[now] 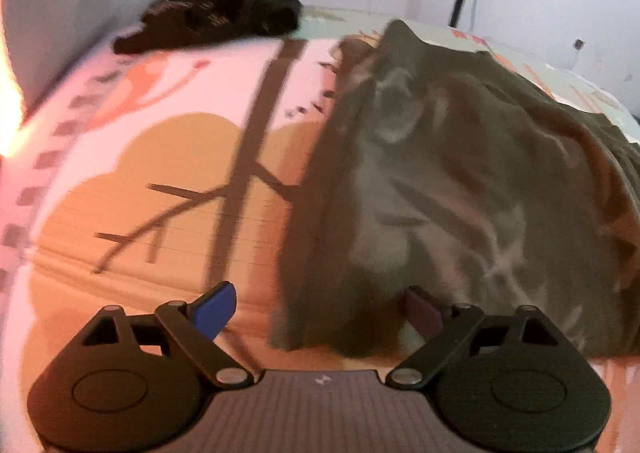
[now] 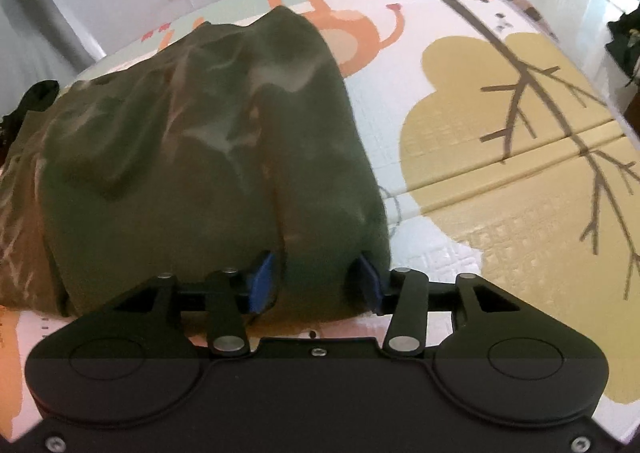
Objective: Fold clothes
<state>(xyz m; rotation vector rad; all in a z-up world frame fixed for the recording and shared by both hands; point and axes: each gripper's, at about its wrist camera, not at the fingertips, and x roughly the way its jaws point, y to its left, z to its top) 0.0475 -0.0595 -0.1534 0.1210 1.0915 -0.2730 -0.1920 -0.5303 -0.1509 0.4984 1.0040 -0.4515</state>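
olive garment (image 2: 208, 157) bunches between the half-parted right tongs (image 2: 316, 283); left tongs (image 1: 316, 309) gape wide at its edge

1. The left wrist view is taken from behind the left gripper (image 1: 316, 307), angled steeply down and close over the play mat (image 1: 168, 173).
2. The right wrist view is taken likewise from behind the right gripper (image 2: 316, 281).
3. The olive-green garment (image 1: 460, 193) and the mat are shared by both views.
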